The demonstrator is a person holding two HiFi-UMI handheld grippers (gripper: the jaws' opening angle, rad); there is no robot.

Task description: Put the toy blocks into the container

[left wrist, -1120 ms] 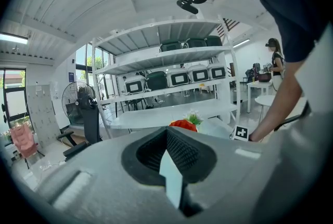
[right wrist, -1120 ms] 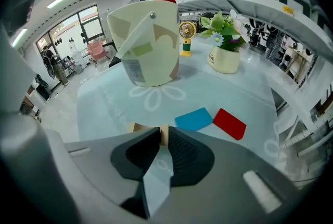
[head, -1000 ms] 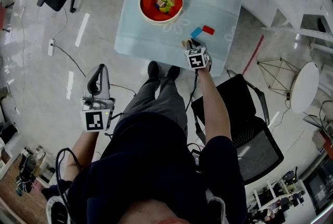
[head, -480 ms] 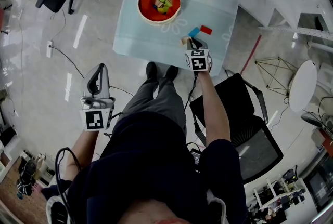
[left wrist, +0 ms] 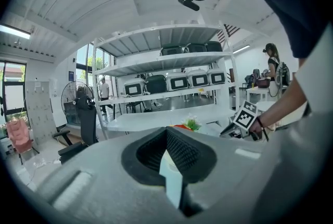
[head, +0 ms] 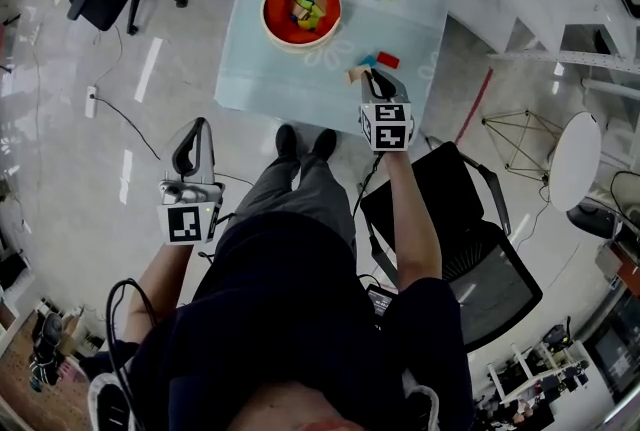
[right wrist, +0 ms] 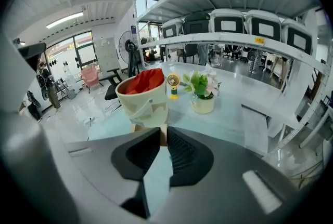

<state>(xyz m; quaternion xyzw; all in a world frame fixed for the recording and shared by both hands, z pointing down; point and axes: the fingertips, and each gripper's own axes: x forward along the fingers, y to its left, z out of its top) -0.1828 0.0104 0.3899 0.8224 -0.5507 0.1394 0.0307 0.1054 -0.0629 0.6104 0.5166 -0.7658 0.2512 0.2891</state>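
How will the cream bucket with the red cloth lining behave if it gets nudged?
The cream bucket with the red cloth lining looks broad-based and already holds coloured toy blocks, so it probably slides rather than tips. The glossy pale-blue tabletop likely gives little friction. Its thin handle lies loose against the wall, so it may swing when lifted.

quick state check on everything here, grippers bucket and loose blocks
right gripper: shut on the wooden block
left gripper: shut, empty
bucket: upright, open, several blocks inside
blue block: lying on the table, outside the bucket
red block: lying on the table, outside the bucket
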